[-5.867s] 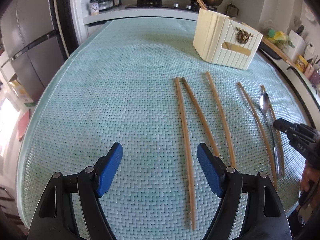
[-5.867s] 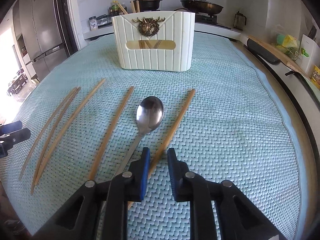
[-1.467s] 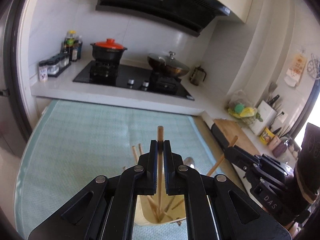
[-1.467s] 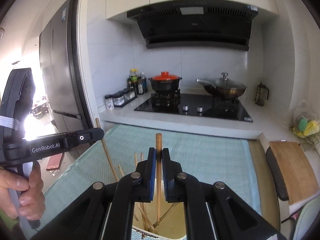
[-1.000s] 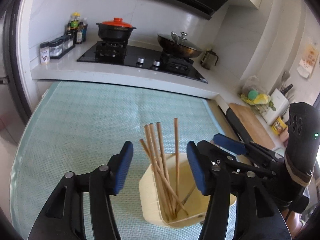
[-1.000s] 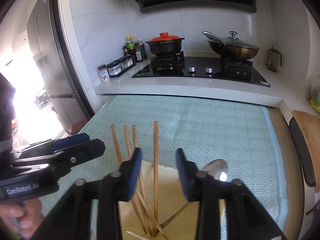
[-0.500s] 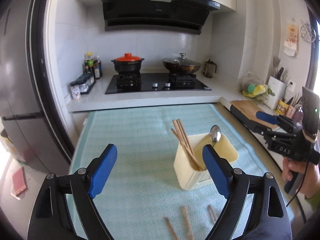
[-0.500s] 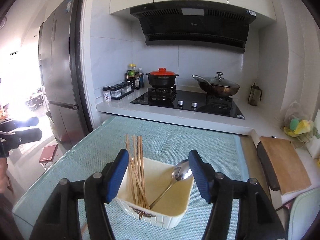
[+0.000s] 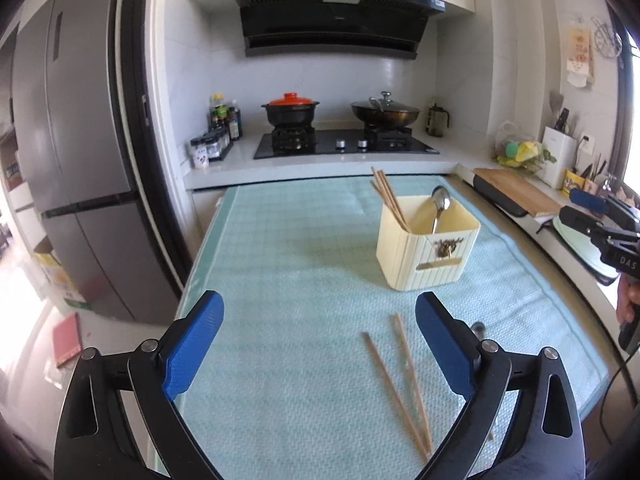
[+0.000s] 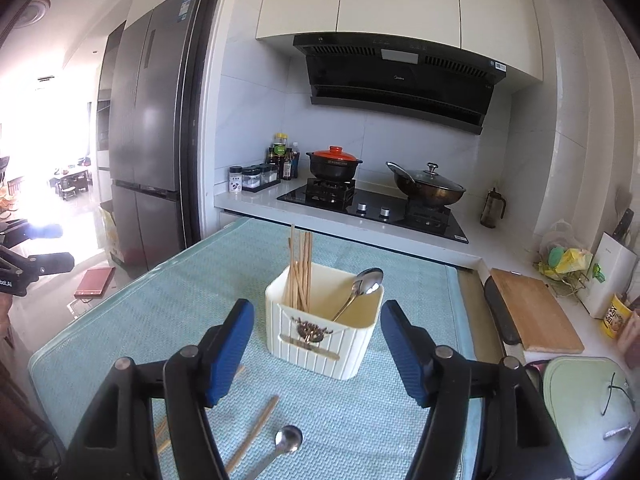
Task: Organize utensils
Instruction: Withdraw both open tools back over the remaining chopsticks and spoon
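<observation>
A cream utensil holder (image 9: 428, 256) (image 10: 324, 336) stands on the teal mat (image 9: 288, 264). In it are several chopsticks (image 9: 390, 198) (image 10: 300, 272) and a metal spoon (image 9: 440, 204) (image 10: 360, 288). Two loose chopsticks (image 9: 396, 380) lie on the mat near me, one chopstick (image 10: 254, 432) beside a small spoon (image 10: 286, 440). My left gripper (image 9: 320, 344) hangs back from the holder, jaws opening wide, with nothing between them. My right gripper (image 10: 318, 354) faces the holder from a little way off, jaws opening and empty. Each gripper shows at the edge of the other's view.
Behind the mat is a hob with a red-lidded pot (image 9: 290, 110) and a lidded wok (image 9: 386, 112). A tall grey fridge (image 9: 80, 152) stands at the left. A wooden cutting board (image 10: 534, 312) and a knife block lie on the counter at the right.
Both grippers let go of their chopsticks, which now stand in the holder. Both pulled back from the holder, and their jaws widened further.
</observation>
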A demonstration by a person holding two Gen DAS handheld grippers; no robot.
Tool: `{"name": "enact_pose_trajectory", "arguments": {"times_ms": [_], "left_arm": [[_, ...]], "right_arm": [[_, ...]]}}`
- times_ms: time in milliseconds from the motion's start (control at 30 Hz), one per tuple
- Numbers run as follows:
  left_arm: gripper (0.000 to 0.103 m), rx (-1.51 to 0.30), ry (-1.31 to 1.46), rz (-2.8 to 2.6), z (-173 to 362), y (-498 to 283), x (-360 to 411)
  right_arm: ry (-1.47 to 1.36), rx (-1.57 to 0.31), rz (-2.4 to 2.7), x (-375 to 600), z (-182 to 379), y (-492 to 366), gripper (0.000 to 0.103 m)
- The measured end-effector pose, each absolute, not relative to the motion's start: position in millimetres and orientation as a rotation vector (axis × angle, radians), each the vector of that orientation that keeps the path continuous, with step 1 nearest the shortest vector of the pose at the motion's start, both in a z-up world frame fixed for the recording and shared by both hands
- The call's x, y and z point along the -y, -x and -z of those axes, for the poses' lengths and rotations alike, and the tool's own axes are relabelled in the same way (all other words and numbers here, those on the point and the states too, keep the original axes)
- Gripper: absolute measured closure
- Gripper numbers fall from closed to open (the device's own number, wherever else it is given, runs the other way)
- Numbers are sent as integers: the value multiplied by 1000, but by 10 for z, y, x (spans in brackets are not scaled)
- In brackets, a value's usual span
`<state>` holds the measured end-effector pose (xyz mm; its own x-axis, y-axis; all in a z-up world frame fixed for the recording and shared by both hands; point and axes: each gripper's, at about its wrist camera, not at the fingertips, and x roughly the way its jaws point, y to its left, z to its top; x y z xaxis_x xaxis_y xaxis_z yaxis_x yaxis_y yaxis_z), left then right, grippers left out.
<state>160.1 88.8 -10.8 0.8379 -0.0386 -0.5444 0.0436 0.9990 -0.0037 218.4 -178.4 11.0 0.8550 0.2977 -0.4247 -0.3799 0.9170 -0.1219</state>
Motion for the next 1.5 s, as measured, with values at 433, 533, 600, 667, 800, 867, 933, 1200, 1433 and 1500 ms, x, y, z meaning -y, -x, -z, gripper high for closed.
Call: {"name": "enact_pose_trajectory", "arguments": {"times_ms": [433,533,600,667,800,867,933,1200,1433,1500], "left_arm": [[6,-613,118,21,720,-1383,-845],[6,-636,92,5,836,-1381,-795],[6,-646,85,-4,907,-1353,-779],[6,-659,101,-6,977,-1340,-777],[6,-689,128,-12,1110,-1332,-793],[6,-703,117,-23,1186,-1339,-789],[6,-720,109,-30,1262,-1364,-786],[6,-770,107,-10,1444,-1485,-737],[6,-802,107,-9,1544,-1562,-711],[6,-810,108,-9,1570,-1577,-715]], "right_arm": [[138,-468,-276,1899,788,-1566,35],[122,-500,-260,1935,965,-1515,35],[127,-512,-247,1950,1054,-1476,35],[126,-519,-233,1973,1121,-1436,35],[101,-546,-201,2045,1251,-1369,35],[87,-570,-189,2083,1320,-1369,35],[70,-598,-184,2113,1379,-1393,35],[46,-664,-175,2062,1515,-1473,35],[60,-705,-188,1964,1601,-1510,35],[60,-715,-186,1953,1619,-1519,35]]}}
